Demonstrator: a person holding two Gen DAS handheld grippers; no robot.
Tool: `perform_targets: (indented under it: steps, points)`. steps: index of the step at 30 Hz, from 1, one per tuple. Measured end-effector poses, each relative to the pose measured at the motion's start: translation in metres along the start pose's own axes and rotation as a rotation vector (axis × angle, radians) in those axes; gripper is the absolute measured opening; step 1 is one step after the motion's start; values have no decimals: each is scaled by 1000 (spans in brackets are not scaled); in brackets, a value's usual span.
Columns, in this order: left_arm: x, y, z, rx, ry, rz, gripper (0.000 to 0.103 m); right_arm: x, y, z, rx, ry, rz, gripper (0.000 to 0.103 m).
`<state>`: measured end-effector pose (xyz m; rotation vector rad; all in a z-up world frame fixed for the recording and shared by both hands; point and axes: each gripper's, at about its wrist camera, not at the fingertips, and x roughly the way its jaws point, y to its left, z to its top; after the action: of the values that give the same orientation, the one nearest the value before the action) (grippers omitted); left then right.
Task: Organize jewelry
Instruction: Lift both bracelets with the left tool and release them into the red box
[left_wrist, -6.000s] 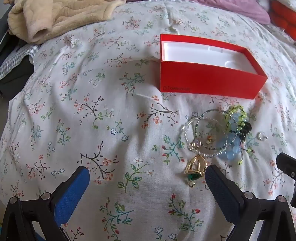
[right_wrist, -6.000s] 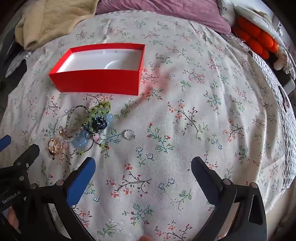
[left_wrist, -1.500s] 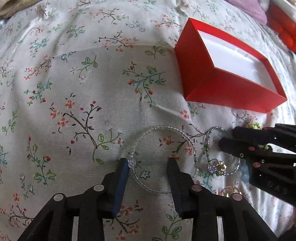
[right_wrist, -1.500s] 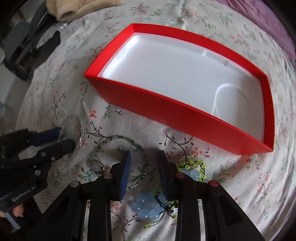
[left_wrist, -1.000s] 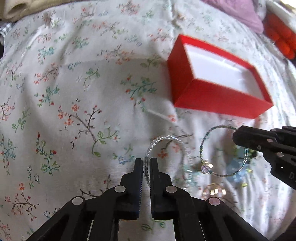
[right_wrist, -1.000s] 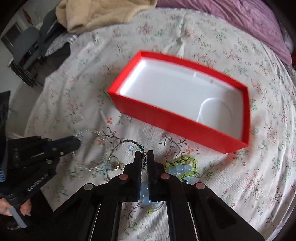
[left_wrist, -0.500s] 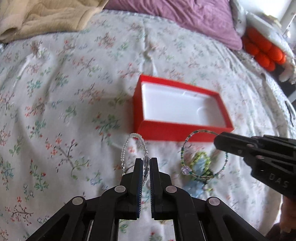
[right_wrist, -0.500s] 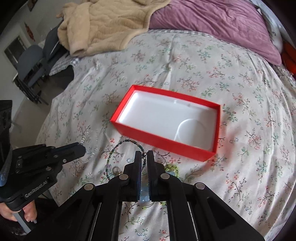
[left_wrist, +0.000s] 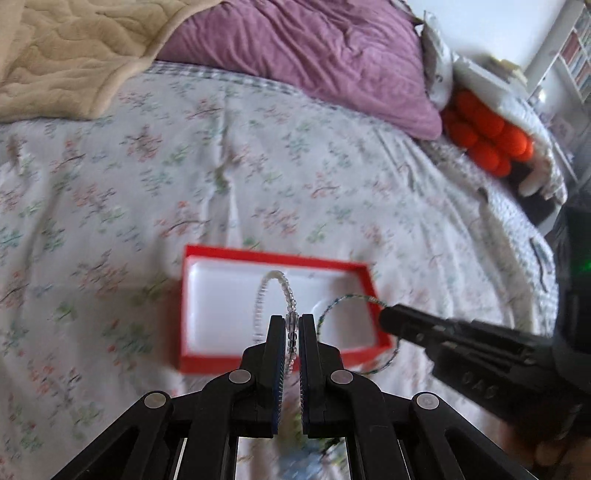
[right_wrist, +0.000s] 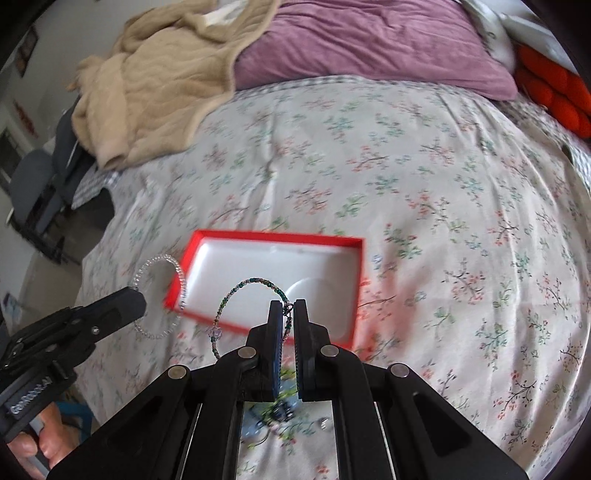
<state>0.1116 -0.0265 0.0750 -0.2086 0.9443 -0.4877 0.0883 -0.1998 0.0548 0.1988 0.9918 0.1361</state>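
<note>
**Both grippers lift a beaded bracelet above the red box**

Left wrist view: the left gripper (left_wrist: 291, 326) has its jaws pressed together on the clear bead bracelet (left_wrist: 275, 291), pinching a few beads between the blue pads. The loop stands up from the fingertips toward 12 o'clock, seen against the white inside of the red box (left_wrist: 207, 310). The box lies open on the floral bedspread (left_wrist: 258, 166), and its white tray looks bare, with a round recess at its 3 o'clock end. From 3 o'clock the right gripper (left_wrist: 388, 319) reaches in, its tip closed on the green bead bracelet (left_wrist: 347, 298), whose loop hangs partly over the box's right corner.

Right wrist view: the right gripper (right_wrist: 287, 317) is squeezed shut on the green bead bracelet (right_wrist: 251, 282) at its small clasp; the thin loop of green, teal and pale beads arcs toward 10 o'clock over the red box (right_wrist: 273, 235). At 9 o'clock the left gripper (right_wrist: 138, 295) holds the clear bead bracelet (right_wrist: 162, 260) just beside the box's left corner. More jewelry (right_wrist: 277, 413) lies blurred on the bedspread at 6 o'clock.
</note>
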Motion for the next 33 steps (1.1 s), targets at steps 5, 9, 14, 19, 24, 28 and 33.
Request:
perform_targets:
  steps: [5, 9, 14, 19, 24, 28, 33]
  points:
    - [22, -3, 9, -35, 7, -52, 1, 7, -19, 8, 45, -11, -32, 6]
    - [49, 7, 7, -41, 49, 38, 1, 13, -27, 10, 65, -9, -41, 6]
    - [63, 20, 4, -20, 78, 152, 1, 20, -28, 12, 57, -3, -45, 6]
    - [72, 27, 0, 13, 99, 239, 1, 28, -23, 13, 36, 2, -58, 6]
    - [75, 27, 0, 38, 93, 270, 1, 36, -20, 14, 17, 3, -75, 6]
    - [78, 27, 0, 47, 91, 296, 10, 43, -19, 17, 4, -4, -79, 7]
    - [71, 22, 0, 68, 71, 312, 26, 42, -21, 19, 12, 6, -64, 14]
